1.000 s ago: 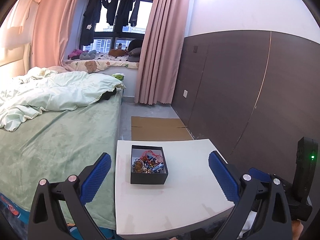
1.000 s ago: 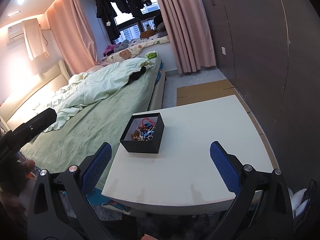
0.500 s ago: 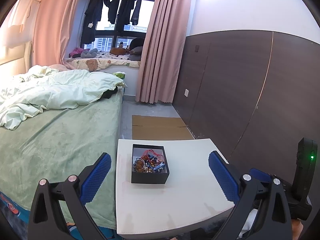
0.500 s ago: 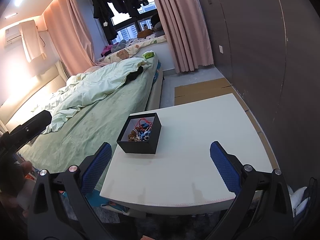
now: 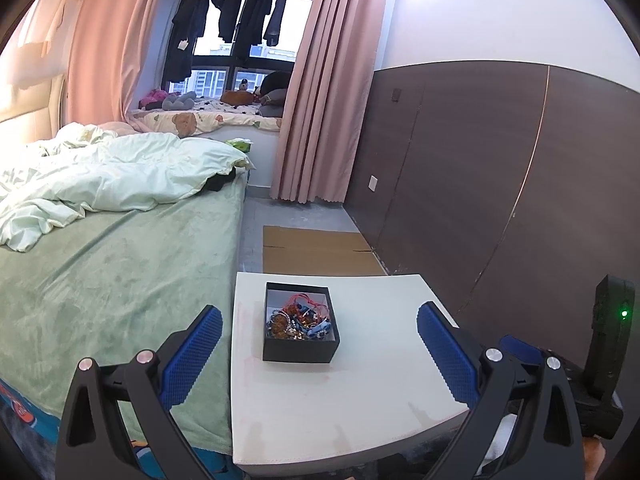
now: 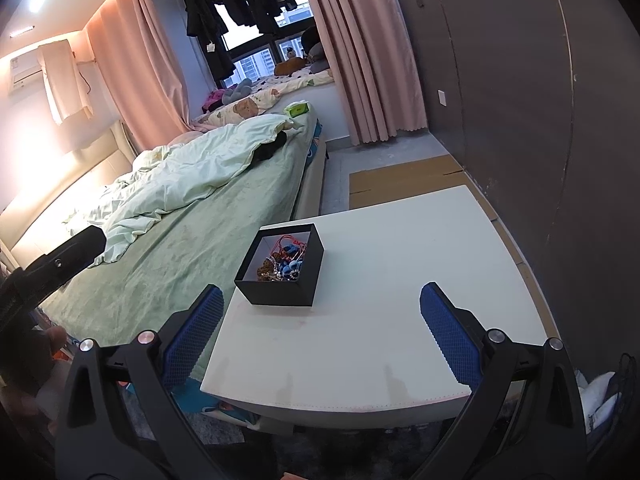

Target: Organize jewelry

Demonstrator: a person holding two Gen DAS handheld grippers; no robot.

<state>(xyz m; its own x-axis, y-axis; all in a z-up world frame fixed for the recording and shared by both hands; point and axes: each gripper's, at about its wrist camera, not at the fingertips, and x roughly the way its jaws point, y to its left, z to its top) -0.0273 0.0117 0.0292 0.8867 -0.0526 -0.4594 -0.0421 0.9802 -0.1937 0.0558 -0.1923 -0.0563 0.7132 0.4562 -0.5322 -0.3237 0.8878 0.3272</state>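
Note:
A black open box [image 5: 301, 344] stands on a white table [image 5: 360, 400], towards its left side. It holds a tangle of jewelry [image 5: 298, 318]: red cord, gold chains, blue beads. In the right wrist view the box [image 6: 286, 290] and jewelry [image 6: 282, 264] sit at the table's [image 6: 400, 300] left edge. My left gripper [image 5: 319, 354] is open and empty, held above the table's near side with the box between its blue pads. My right gripper [image 6: 320, 336] is open and empty, right of the box over the near half of the table.
A bed with a green cover [image 5: 100, 280] and pale duvet [image 5: 100, 184] lies against the table's left side. A dark panelled wall [image 5: 500, 184] runs along the right. Flat cardboard [image 5: 316, 252] lies on the floor beyond the table. Pink curtains [image 5: 316, 80] hang by the window.
Both grippers have drifted slightly; the box sits a touch lower and nearer in both views. Both stay open and empty.

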